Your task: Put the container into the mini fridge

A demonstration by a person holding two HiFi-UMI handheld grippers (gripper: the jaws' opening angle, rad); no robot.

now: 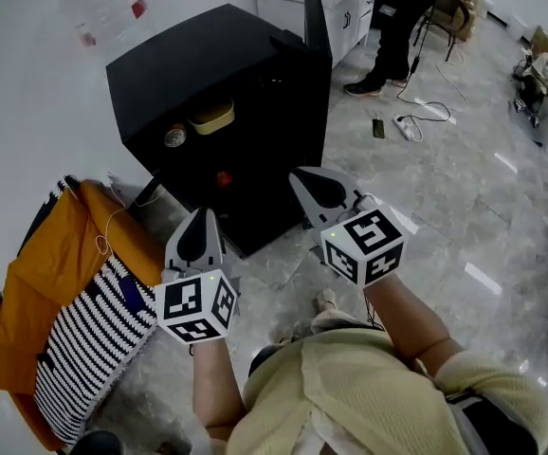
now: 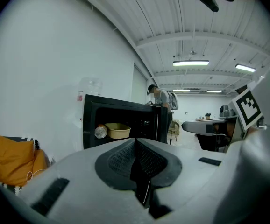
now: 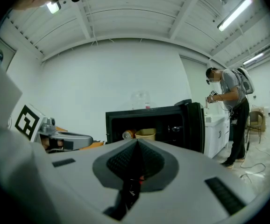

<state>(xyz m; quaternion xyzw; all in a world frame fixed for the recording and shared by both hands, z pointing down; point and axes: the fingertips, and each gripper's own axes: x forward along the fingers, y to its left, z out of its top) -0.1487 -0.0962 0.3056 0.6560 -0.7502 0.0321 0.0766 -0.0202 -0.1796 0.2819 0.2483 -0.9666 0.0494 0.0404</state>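
The black mini fridge (image 1: 208,74) stands against the wall with its door (image 1: 317,27) swung open to the right. A shallow yellowish container (image 1: 212,117) sits on the upper shelf inside, beside a can (image 1: 174,136) lying on its side. Something small and red (image 1: 223,178) lies lower inside. My left gripper (image 1: 200,216) and right gripper (image 1: 302,180) hover side by side in front of the fridge, both shut and holding nothing. The left gripper view shows the container (image 2: 117,130) and the can (image 2: 100,132) beyond the left gripper (image 2: 136,146). The right gripper view shows the container (image 3: 145,134) past the right gripper (image 3: 137,148).
An orange cloth (image 1: 65,254) and a striped fabric (image 1: 89,349) lie on a seat at the left. A white cabinet (image 1: 336,3) stands behind the fridge, with a person (image 1: 402,17) beside it. Cables and a power strip (image 1: 411,126) lie on the tiled floor.
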